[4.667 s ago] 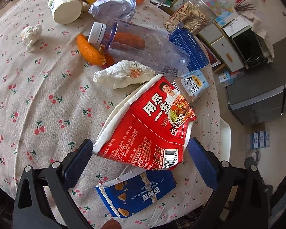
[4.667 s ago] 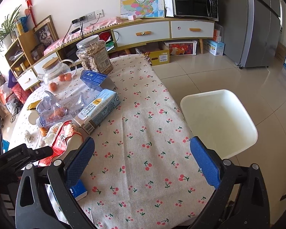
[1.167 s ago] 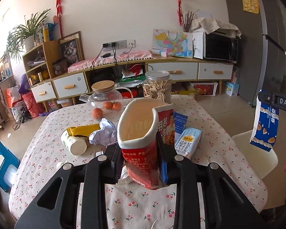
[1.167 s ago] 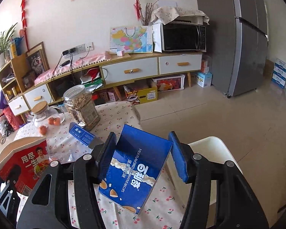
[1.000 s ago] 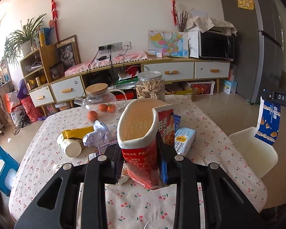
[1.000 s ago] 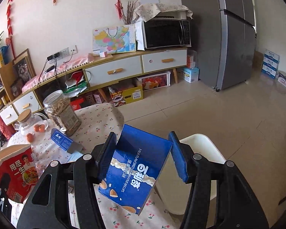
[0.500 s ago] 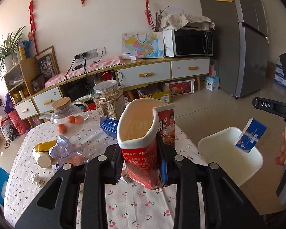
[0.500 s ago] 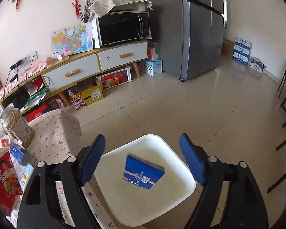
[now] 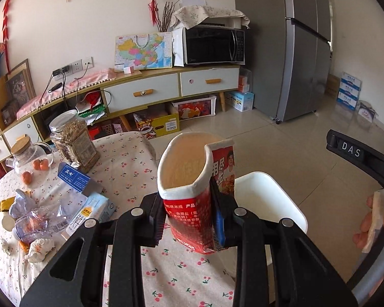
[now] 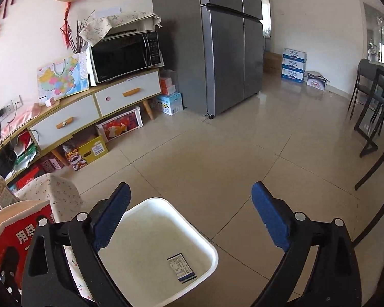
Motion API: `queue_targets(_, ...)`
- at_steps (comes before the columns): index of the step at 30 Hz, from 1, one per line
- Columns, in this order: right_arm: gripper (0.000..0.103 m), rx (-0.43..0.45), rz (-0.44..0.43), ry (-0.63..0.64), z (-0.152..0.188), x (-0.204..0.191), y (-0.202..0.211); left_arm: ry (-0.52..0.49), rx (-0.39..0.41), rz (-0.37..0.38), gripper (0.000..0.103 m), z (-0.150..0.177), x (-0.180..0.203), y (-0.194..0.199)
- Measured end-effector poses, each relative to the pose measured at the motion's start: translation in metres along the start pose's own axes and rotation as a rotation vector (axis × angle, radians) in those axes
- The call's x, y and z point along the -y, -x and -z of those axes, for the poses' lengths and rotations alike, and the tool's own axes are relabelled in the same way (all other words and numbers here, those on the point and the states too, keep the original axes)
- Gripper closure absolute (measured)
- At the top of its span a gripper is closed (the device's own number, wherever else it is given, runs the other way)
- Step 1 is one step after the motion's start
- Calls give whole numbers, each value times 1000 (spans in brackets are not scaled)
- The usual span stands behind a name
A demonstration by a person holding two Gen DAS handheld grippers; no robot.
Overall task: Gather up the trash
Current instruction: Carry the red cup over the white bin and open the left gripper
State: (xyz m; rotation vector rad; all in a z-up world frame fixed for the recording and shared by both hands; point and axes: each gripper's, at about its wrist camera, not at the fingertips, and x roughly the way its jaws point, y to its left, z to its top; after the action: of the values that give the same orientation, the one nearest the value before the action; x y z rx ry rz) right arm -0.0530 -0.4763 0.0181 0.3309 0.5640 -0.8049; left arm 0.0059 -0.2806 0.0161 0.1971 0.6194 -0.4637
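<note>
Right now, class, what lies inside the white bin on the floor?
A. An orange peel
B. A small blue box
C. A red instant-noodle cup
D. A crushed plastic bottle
B: the right wrist view shows a small blue box lying on the bottom of the white bin, beneath the open right claw, while the red noodle cup is clamped in the left claw above the table.

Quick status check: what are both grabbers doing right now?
Left gripper shut on red noodle cup, above table edge. Right gripper open, above white bin. Blue box in bin. Nothing blocking.
</note>
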Motion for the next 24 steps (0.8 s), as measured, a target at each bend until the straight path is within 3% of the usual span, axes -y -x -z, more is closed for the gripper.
queue_targets(9,9,-12,119,-27,-2,29,-13,26,-69,107,70,-5,43,-35)
queue_targets(11,8,-9,143,-30,-1,33,-14,29,-87,120,65,-6,49,-42)
queue_targets(13,7,-10,151,-38,-2,37,-14,37,-100,128,54,-6,52,-46)
queue_targets(19,7,-21,128,-25,-2,31,-12,36,-85,76,34,-7,42,-42)
queue_targets(24,7,-2,90,21,1,7,0,31,-81,-6,29,-6,13,-38)
